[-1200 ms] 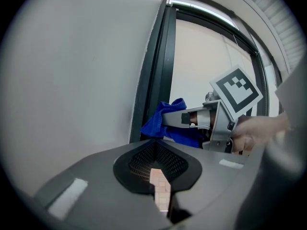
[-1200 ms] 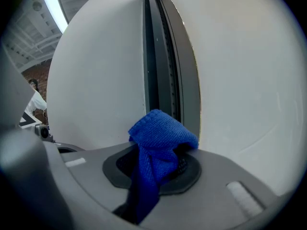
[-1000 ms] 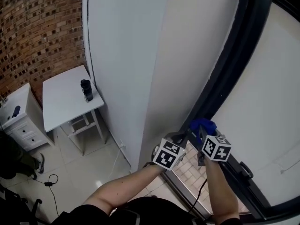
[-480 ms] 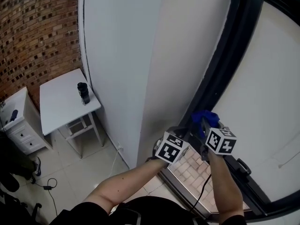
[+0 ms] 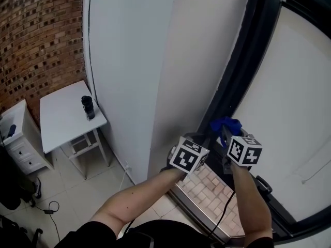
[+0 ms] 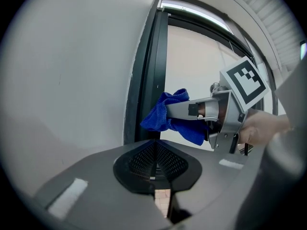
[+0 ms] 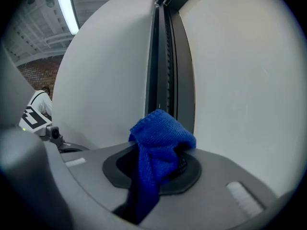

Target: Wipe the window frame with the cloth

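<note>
Blue cloth [image 7: 160,138] is pinched in the right gripper [image 7: 162,171], its bunched end at the dark window frame [image 7: 168,56], while the left gripper [image 6: 154,163] hangs just beside, jaws together on nothing. Wiping looks under way; the next stroke calls for sliding along the upright with steady pressure. Beyond run a white wall [image 5: 150,61], a small white table [image 5: 62,123] with a dark bottle [image 5: 87,107], and a brick wall [image 5: 36,40].

The blue cloth [image 5: 225,124] is bunched up (it looks soft and knitted) and pinched in the right gripper [image 7: 160,163]. It sits right by the tall, dark window frame [image 5: 243,66].
</note>
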A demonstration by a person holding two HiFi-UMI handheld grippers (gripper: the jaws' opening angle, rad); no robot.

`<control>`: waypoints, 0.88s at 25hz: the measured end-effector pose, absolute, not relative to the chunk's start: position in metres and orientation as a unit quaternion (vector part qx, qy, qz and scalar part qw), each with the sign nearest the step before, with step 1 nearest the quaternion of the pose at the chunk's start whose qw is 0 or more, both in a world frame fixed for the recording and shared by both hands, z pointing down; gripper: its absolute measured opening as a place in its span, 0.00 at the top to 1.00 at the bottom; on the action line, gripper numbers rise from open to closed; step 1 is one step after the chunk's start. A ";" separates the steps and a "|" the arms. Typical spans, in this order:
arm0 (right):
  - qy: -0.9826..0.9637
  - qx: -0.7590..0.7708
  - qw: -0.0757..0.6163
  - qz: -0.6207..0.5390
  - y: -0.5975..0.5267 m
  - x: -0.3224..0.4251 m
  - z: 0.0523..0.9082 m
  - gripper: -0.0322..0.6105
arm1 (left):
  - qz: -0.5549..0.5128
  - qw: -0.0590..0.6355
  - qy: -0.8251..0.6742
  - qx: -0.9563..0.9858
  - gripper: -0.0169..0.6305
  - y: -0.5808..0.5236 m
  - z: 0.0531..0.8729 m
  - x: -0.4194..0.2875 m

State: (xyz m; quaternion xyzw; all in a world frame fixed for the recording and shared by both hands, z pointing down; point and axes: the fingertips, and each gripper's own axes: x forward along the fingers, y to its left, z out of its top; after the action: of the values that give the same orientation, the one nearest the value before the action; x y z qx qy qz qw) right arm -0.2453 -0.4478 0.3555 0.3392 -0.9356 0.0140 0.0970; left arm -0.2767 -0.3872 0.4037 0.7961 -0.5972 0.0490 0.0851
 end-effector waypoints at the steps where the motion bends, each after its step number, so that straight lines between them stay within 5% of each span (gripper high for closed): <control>1: -0.935 0.340 0.097 0.011 -0.448 -0.246 0.351 0.82 | 0.050 0.081 -0.595 0.798 0.99 -0.387 0.400 -0.275; 22: -0.931 0.355 0.070 -0.046 -0.448 -0.251 0.241 0.82 | 0.016 0.025 -0.609 0.792 0.99 -0.390 0.288 -0.273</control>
State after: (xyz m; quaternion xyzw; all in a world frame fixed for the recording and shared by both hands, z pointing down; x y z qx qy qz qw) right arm -0.2512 -0.4477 0.2413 0.3548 -0.9312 -0.0461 0.0698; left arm -0.2730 -0.3901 0.2876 0.7923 -0.6093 0.0165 0.0250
